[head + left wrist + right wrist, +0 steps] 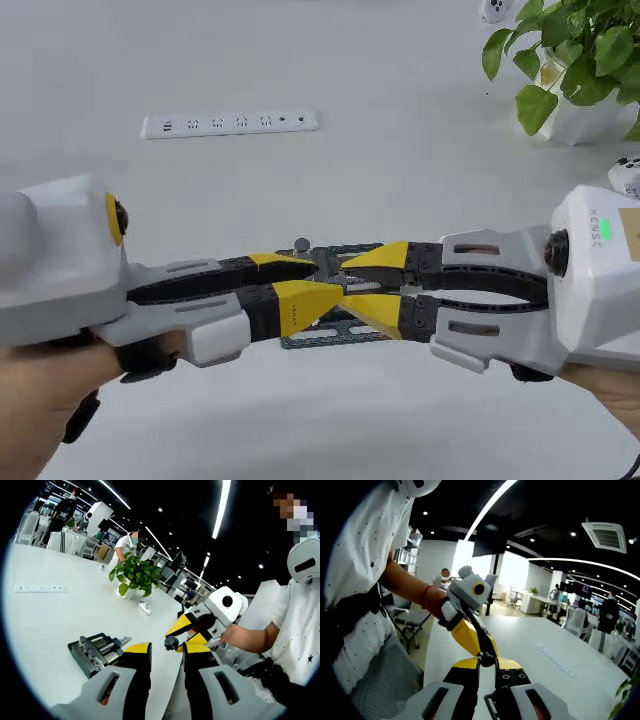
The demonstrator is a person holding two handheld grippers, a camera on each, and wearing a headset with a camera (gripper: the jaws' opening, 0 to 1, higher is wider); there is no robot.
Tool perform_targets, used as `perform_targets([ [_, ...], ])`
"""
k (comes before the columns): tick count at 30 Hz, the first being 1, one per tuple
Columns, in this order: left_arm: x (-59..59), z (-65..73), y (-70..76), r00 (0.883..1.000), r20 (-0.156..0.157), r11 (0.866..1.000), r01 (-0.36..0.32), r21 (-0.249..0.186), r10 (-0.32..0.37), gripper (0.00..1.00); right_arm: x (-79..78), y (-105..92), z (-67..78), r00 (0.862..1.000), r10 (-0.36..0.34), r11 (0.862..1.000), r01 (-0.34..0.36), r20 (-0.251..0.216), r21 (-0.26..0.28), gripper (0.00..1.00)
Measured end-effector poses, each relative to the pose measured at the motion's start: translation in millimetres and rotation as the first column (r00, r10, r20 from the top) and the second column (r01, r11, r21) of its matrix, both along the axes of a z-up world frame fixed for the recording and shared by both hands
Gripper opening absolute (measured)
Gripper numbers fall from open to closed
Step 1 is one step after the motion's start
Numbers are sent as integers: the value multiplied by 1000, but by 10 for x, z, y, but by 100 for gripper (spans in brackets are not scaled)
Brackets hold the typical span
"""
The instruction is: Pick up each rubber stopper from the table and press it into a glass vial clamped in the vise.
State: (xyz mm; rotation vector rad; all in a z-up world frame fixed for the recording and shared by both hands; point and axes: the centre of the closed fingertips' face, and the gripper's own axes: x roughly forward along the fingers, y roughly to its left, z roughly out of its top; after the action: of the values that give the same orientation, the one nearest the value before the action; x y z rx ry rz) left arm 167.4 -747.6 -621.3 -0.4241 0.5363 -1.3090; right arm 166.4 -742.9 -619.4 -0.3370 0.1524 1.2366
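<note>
left tool point(328, 278): comes in from the left in the head view, level over the desk, yellow tips pointing right. In the left gripper view its two jaws stand apart with a clear gap, wider than the stopper. Spread, gripping nothing.
right tool point(345, 281): comes in from the right, tips meeting my left tool's tips nose to nose. In the right gripper view its jaws are drawn in on the stopper, pinching it at the very tip.
stopper point(488, 659): small, dark grey, rounded. Held between my right tool's yellow tips, in the air and off the desk. In the left gripper view it sits at point(171, 642), just ahead of the gap in my left tool. Whether the left tips touch it I cannot tell.
vise point(95, 652): dark grey metal, flat on the desk, below and behind the meeting tips in the head view and partly covered by them. A round knob shows at its far edge. What is clamped in it is too small to tell.
desk point(300, 420): plain white top.
left hand point(40, 400): wrapped round the left tool's handle, bottom left.
right hand point(610, 395): under the right tool's body, bottom right.
power strip point(229, 123): white, lying flat, well apart from the vise on the far side.
plant point(575, 50): green leaves in a white pot, far right corner.
</note>
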Motion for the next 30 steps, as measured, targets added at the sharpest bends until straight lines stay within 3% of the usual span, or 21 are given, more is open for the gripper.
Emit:
perform_targets([
  [4, -29, 39, -7, 999, -40, 999, 4, -32, -6, 17, -1, 2, 31, 1000, 1, 1000, -1, 11, 1, 7],
  [9, -48, 80, -16, 998, -66, 998, 6, -56, -10, 13, -7, 7, 52, 1000, 4, 1000, -4, 18, 2, 6],
  [30, -88, 137, -28, 993, -112, 995, 10, -95, -21, 5, -35, -3, 83, 999, 11, 1000, -11, 36, -7, 6],
])
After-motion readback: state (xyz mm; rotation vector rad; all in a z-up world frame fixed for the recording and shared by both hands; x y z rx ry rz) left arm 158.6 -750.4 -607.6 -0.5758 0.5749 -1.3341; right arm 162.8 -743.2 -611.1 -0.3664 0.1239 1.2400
